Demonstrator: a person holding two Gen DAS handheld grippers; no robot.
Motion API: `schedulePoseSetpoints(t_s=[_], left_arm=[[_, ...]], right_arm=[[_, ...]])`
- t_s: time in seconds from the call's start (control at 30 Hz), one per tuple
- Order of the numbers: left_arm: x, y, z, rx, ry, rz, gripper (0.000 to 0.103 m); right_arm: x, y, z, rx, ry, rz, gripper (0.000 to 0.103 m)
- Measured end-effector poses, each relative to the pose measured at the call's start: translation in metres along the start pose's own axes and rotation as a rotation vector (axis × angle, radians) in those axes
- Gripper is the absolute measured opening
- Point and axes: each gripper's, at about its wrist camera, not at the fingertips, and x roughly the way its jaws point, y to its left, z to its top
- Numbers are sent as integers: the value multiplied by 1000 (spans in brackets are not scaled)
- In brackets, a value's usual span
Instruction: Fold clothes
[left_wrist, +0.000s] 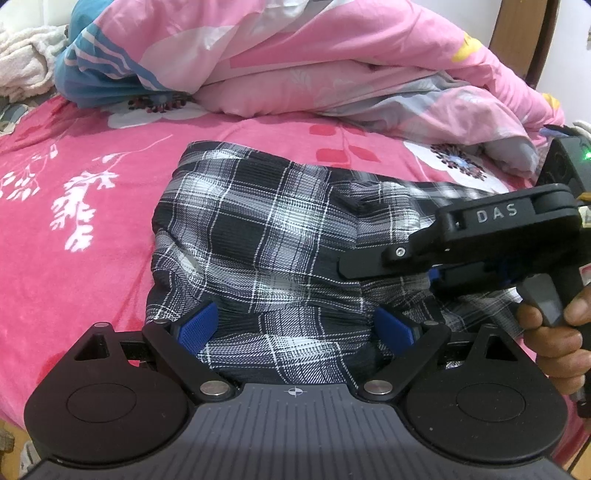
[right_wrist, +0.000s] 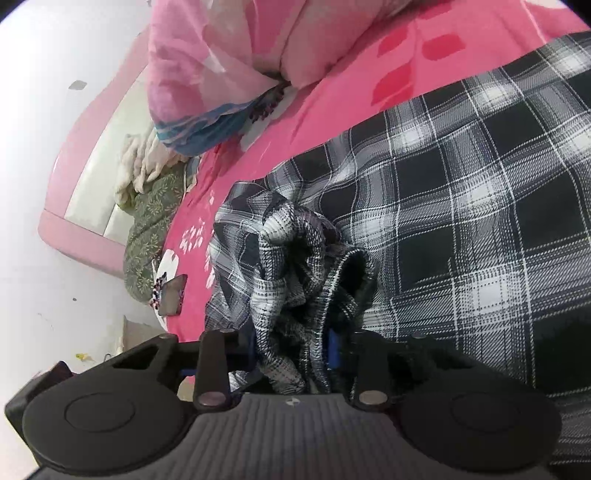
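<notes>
the plaid shirt (left_wrist: 266, 236) lies bunched on the pink bed (left_wrist: 74, 240). left gripper (left_wrist: 295, 328) has its jaws wide, astride the shirt's near edge, pads apart. right gripper (right_wrist: 291, 350) has narrow jaws pinching a gathered fold of shirt.

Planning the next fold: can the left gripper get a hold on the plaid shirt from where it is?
Probably yes: the left gripper stands open with the plaid shirt already bunched between its fingers, nothing blocking.
</notes>
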Motion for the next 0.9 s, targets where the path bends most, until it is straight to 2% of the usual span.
schedulePoseSetpoints(t_s=[0.2,0.5,0.7,0.9], left_arm=[[-12,3,-5,-13,-68,-23,93],[-41,-1,-8,-8,-144,-35,93],[-54,6,-3,-40,-195,-12,93],[-47,9,1,-70,-154,22,93]], right_arm=[[-7,3,0,17,-34,25,25],[-32,15,6,-27,-96,28,21],[-70,18,14,-92,-161,-22,21],[-112,4,26,-123,-219,-109,20]])
